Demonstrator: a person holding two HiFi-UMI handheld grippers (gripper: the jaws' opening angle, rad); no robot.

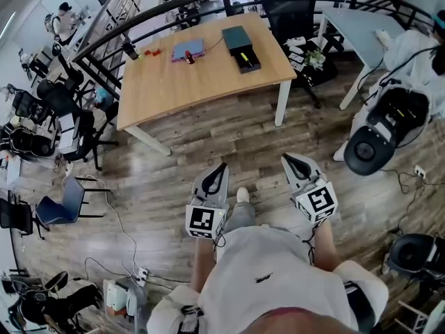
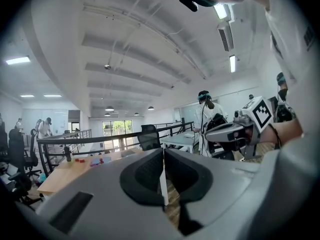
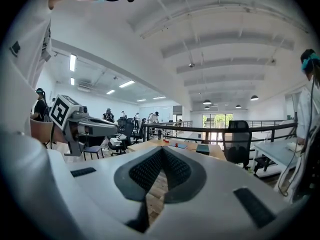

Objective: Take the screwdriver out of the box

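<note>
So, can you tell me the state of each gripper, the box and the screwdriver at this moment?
left gripper: shut, empty, held about level, far from the table.
right gripper: shut, empty, held about level, beside the left one.
box: looks open, flat on the table, its lid lying beside it.
screwdriver: lying inside the box, not yet taken out.

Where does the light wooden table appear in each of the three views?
Head view: light wooden table in the upper centre.
Left gripper view: table low at the left side.
Right gripper view: table near the middle, small.
Shared landmark: black office chair at the table's end.
</note>
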